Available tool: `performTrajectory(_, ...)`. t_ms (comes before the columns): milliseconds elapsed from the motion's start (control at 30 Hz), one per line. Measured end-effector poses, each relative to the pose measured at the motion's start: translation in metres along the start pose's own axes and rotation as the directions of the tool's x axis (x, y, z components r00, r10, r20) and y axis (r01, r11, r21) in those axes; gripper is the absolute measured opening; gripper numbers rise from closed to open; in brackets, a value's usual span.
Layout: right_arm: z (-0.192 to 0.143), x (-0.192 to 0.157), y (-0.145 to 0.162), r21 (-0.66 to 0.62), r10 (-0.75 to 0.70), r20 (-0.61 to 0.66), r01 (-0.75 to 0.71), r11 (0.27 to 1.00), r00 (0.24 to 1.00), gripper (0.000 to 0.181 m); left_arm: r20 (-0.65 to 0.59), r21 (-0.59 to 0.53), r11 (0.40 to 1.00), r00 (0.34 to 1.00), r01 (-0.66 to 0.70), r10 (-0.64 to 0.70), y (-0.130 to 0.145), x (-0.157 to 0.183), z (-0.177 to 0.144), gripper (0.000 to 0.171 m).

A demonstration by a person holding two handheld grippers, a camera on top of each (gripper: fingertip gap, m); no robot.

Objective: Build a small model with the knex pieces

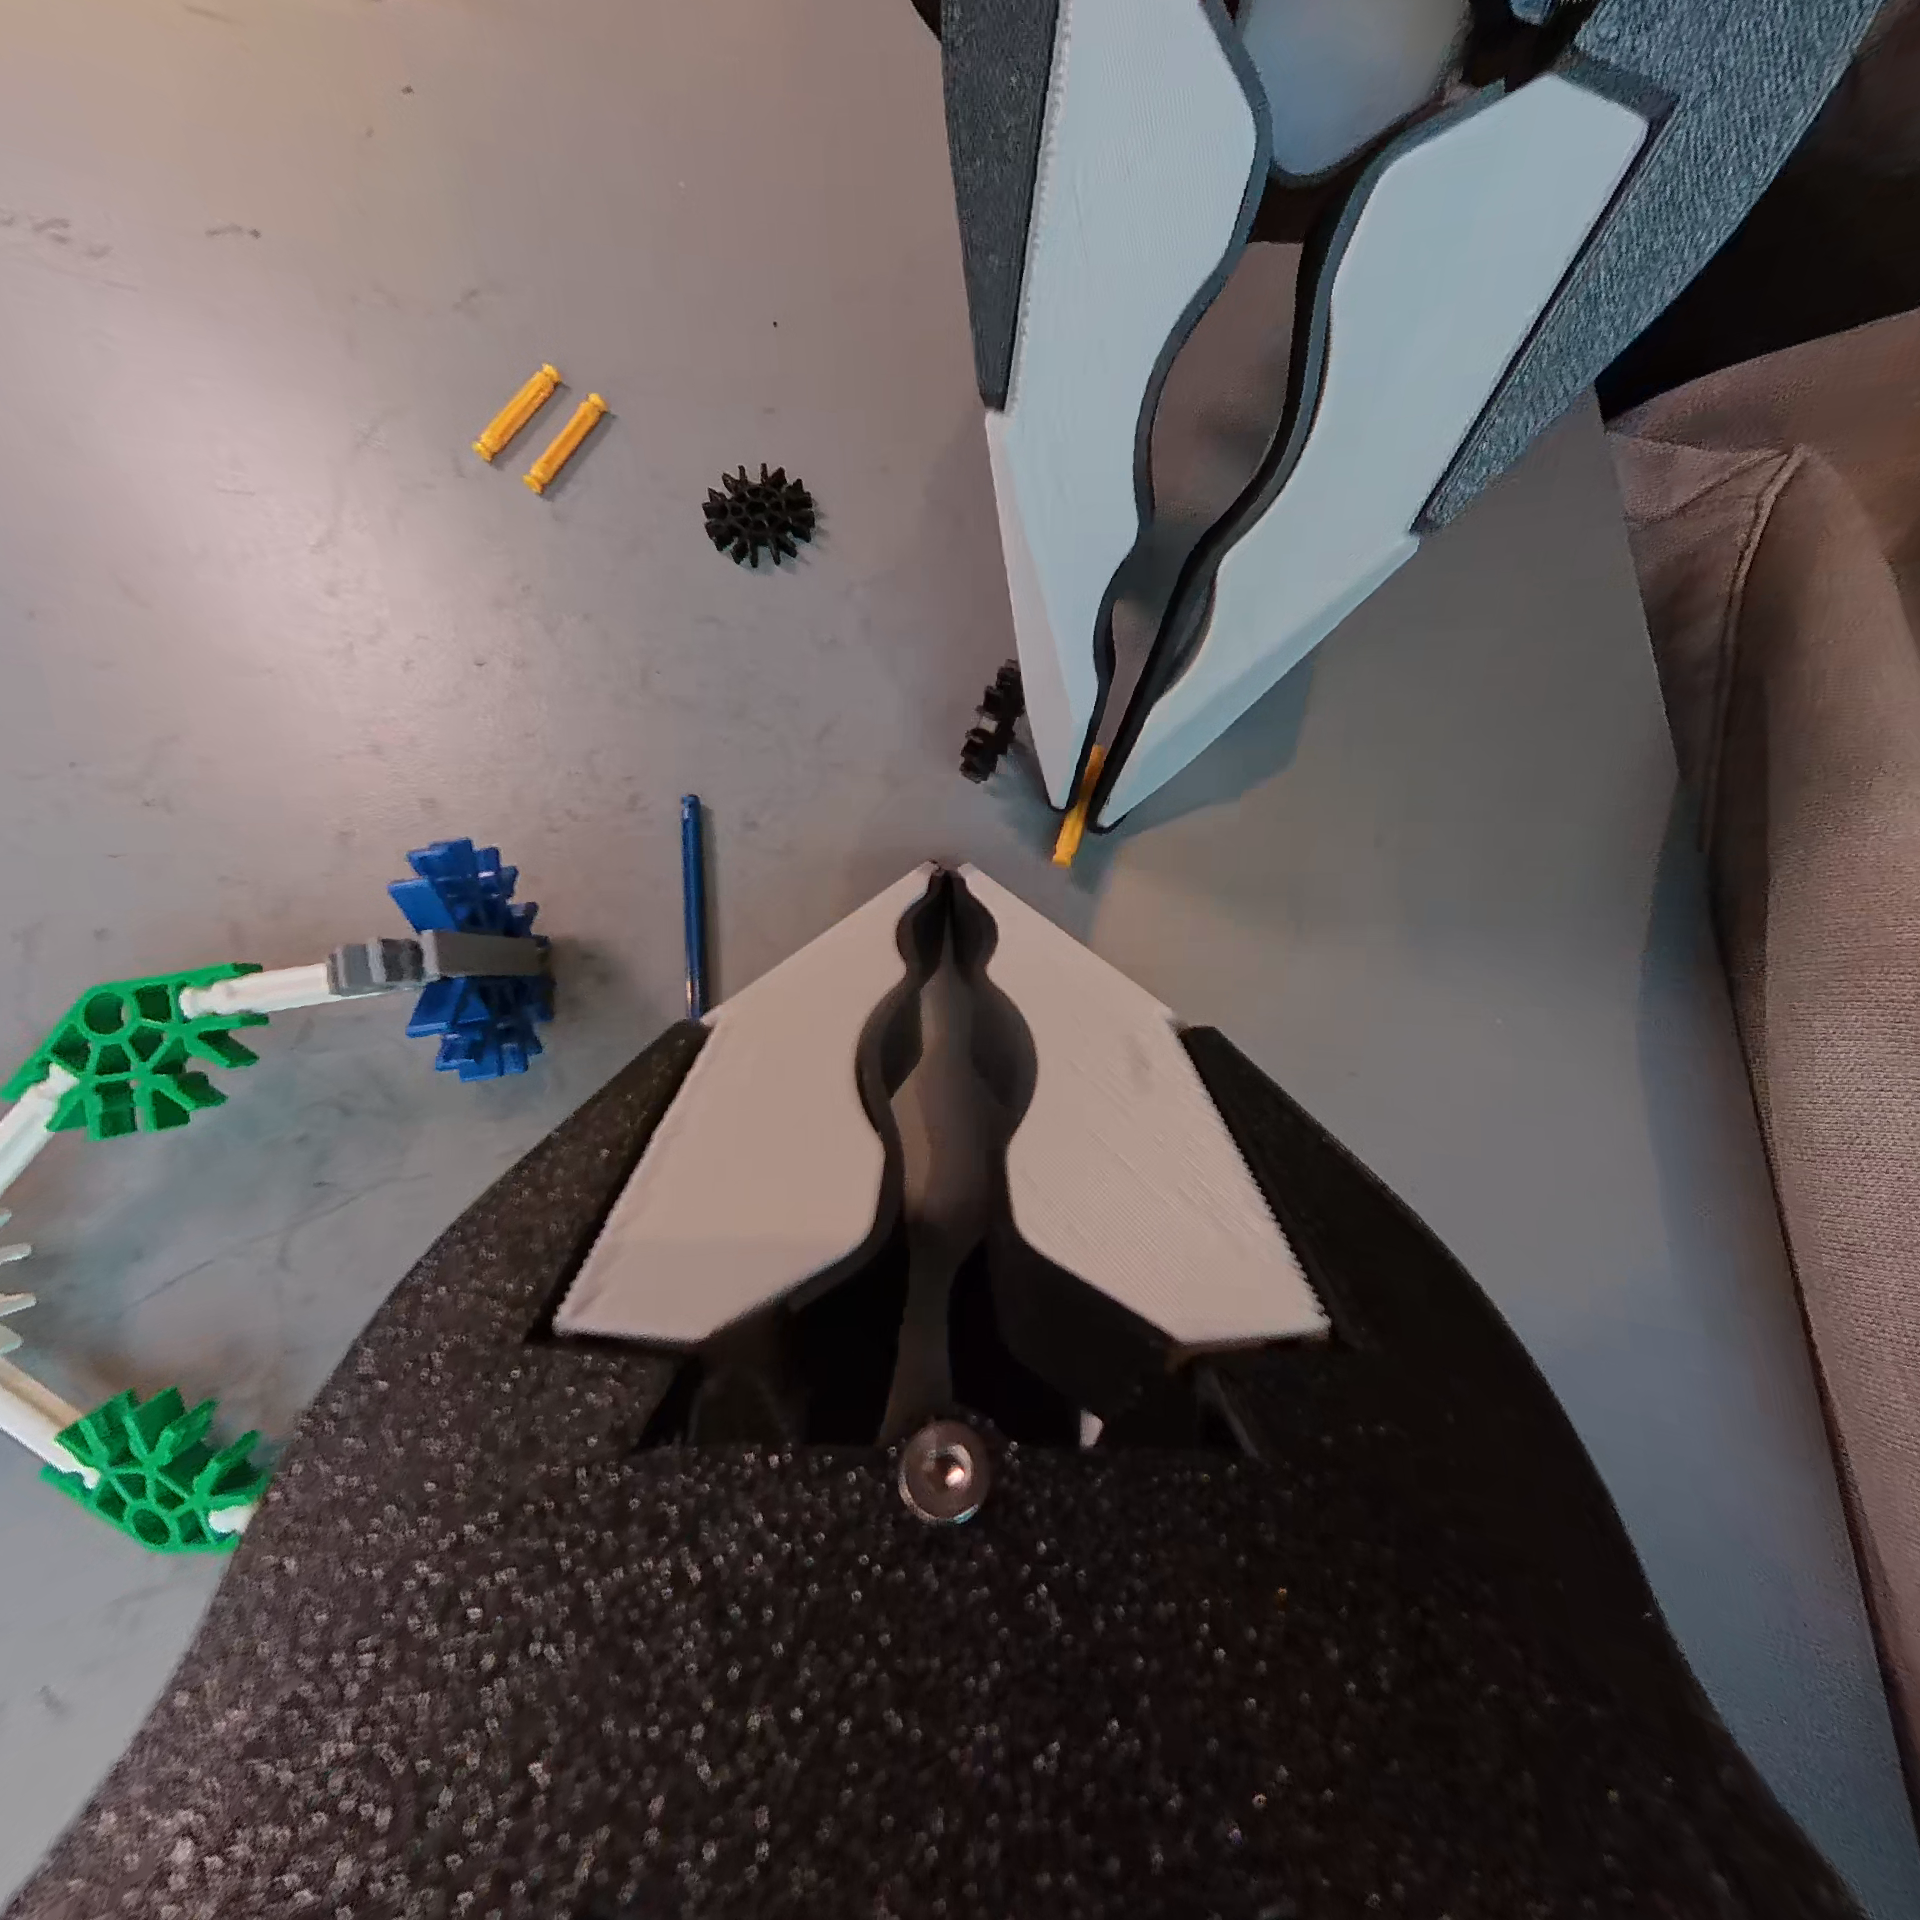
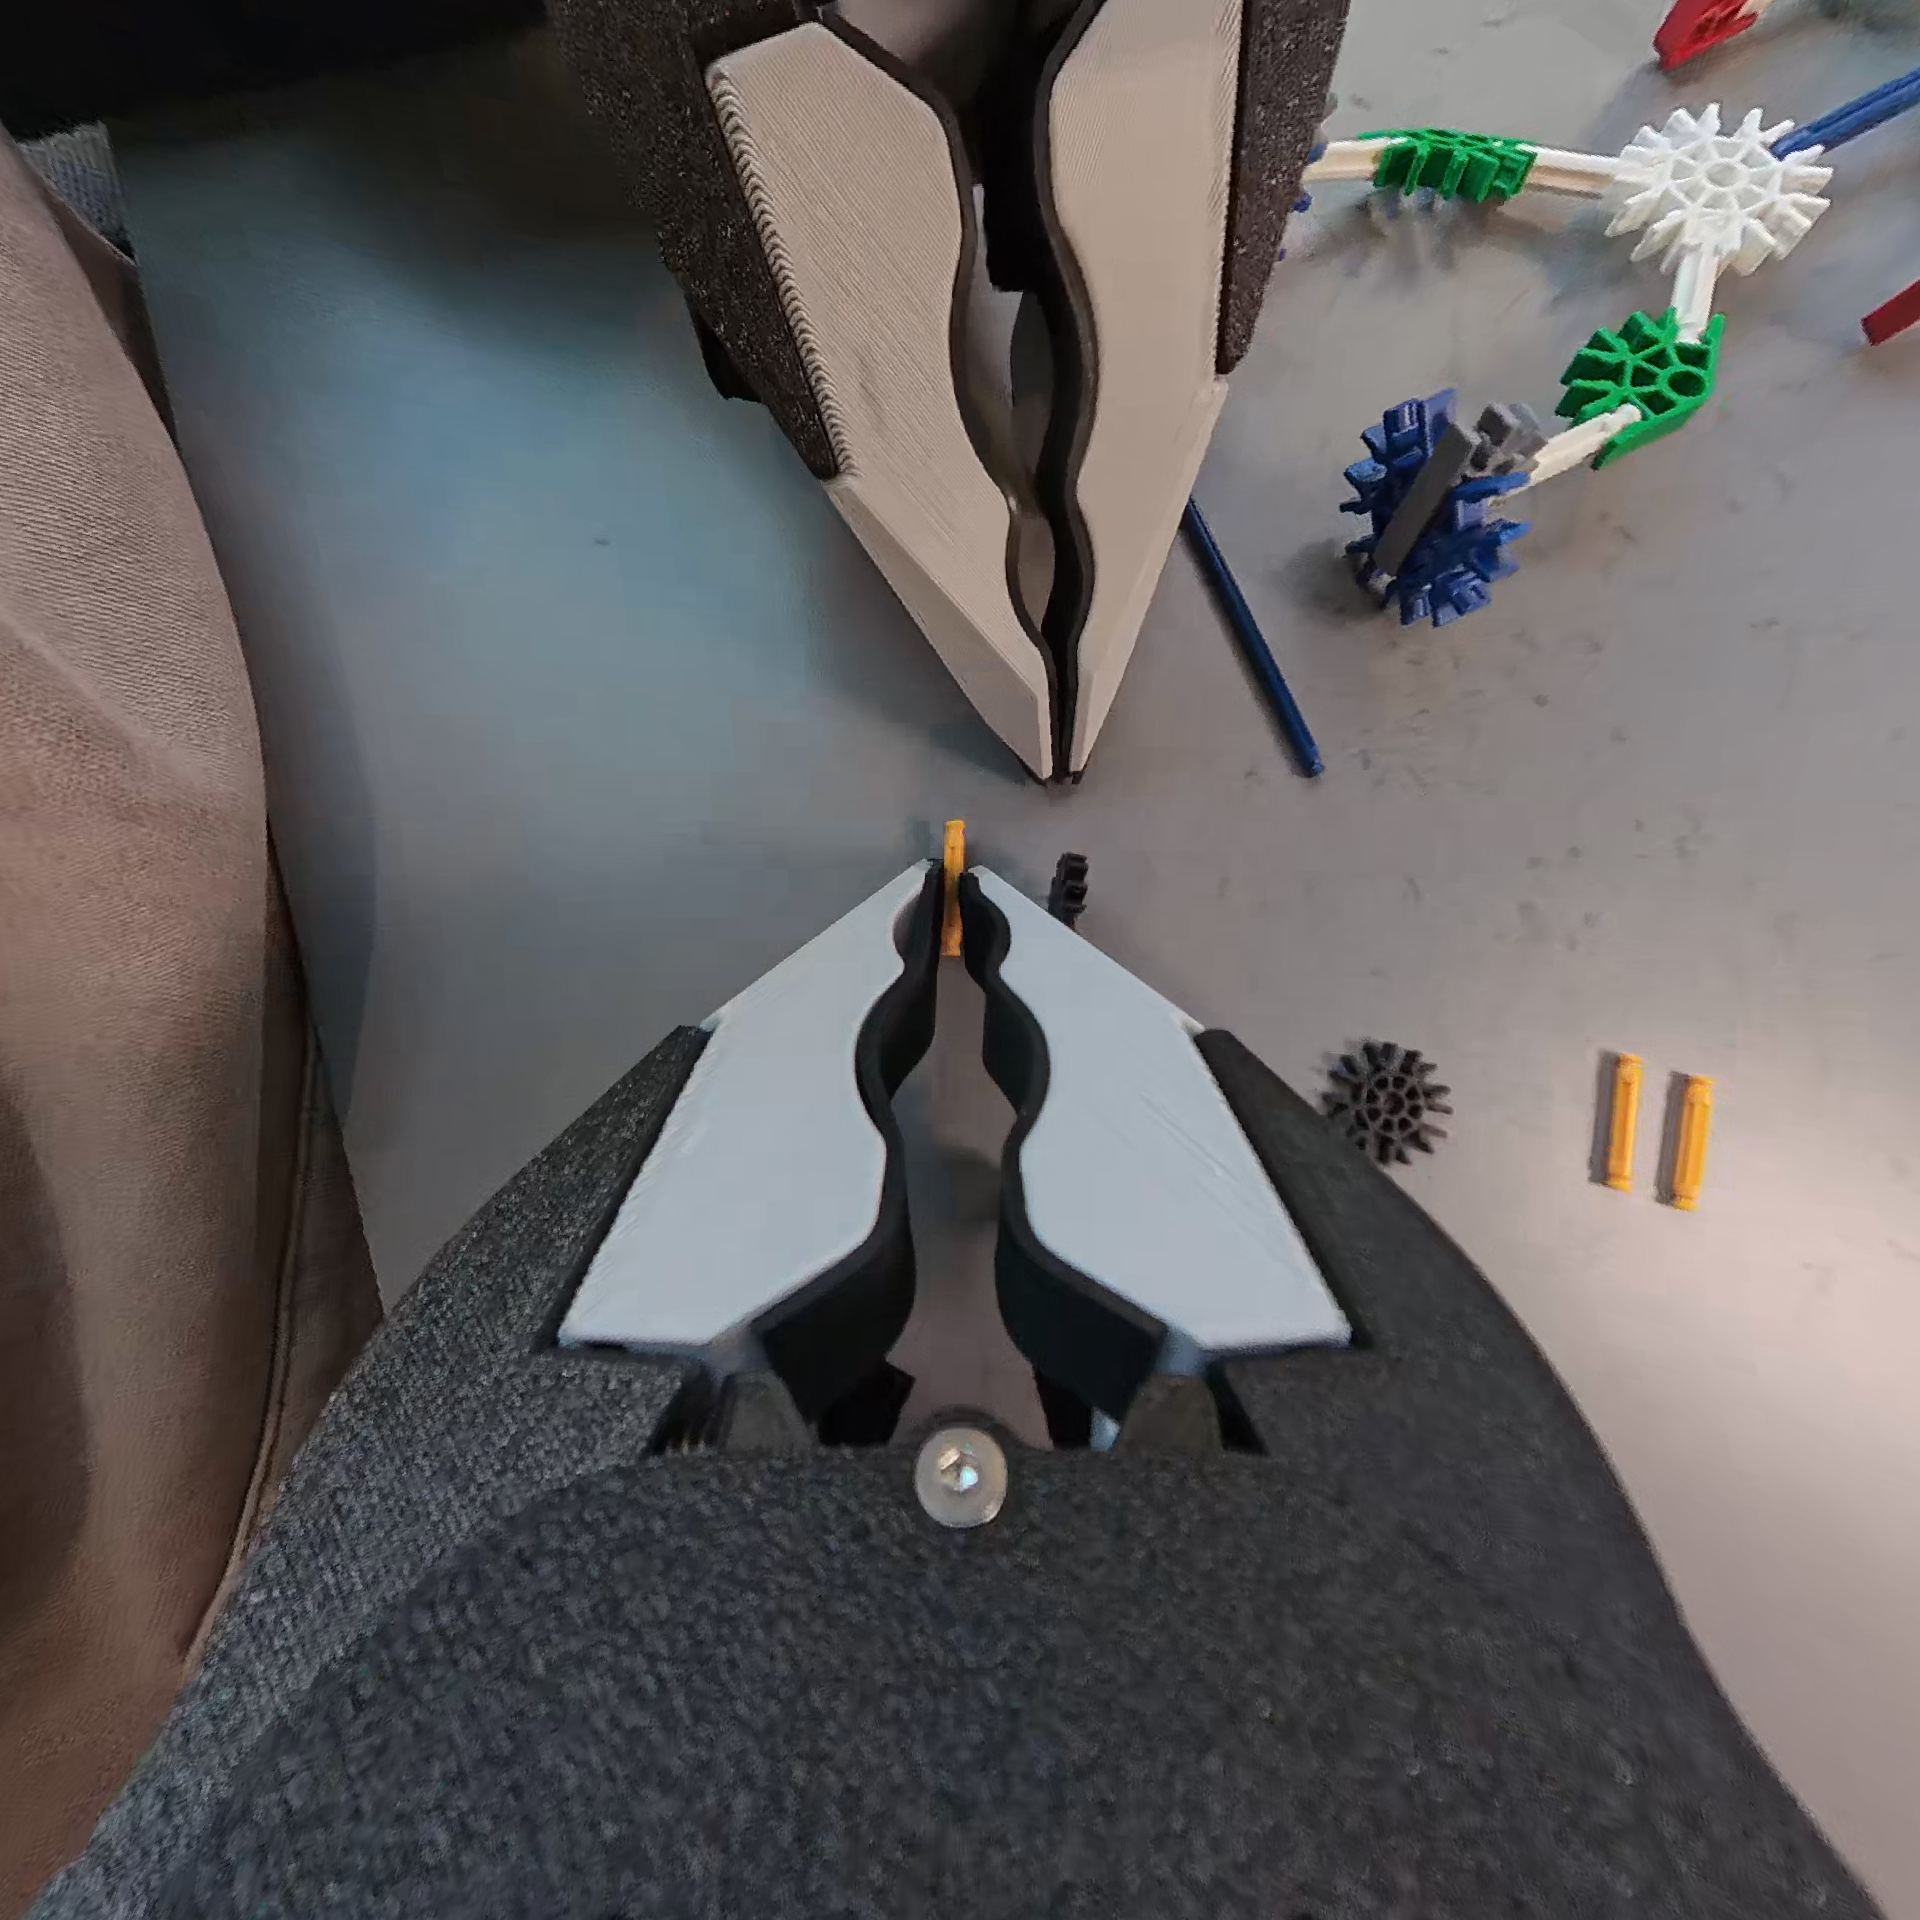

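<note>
Between right fingers (image 2: 952,883), yellow rod (image 2: 952,842); left pair closed

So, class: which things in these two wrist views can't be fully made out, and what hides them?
- Second black gear: left wrist view, mostly behind the right gripper.
- Rod-and-connector structure: cut by the left edge.
- Red pieces: right wrist view, cropped at the corner.
- Yellow rod: middle pinched between fingertips.

Short yellow rod (image 2: 952,883) pinched between closed tips of right gripper (image 2: 950,878), one end protruding, small black toothed connector (image 2: 1070,883) just beside, left gripper (image 1: 943,873) closed and empty, tips near the rod, over grey table (image 2: 623,623)
</note>
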State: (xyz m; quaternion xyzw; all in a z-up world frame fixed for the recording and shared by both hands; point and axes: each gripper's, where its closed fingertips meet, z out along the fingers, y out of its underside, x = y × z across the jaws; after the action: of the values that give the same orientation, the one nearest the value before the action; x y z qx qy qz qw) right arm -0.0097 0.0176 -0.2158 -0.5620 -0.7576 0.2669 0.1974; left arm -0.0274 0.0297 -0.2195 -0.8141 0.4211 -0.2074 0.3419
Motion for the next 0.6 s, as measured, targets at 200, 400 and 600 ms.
performTrajectory(200, -0.026, 0.004, 0.019, 0.029, 0.063, -0.034, -0.062, 0.998, 0.997, 0.001, -0.022, 0.046, 0.999, 1.0, -0.018, 0.019, -0.008, 0.005, 0.002, 0.013)
performTrajectory(400, -0.032, 0.004, 0.034, 0.046, 0.102, -0.048, -0.1, 0.994, 0.994, 0.001, -0.053, 0.062, 0.998, 0.998, -0.032, 0.035, -0.023, 0.011, 0.016, 0.026)
performTrajectory(600, -0.036, 0.003, 0.038, 0.057, 0.105, -0.056, -0.102, 0.993, 0.993, 0.001, -0.048, 0.085, 0.995, 0.997, -0.05, 0.054, -0.033, 0.013, 0.022, 0.024)
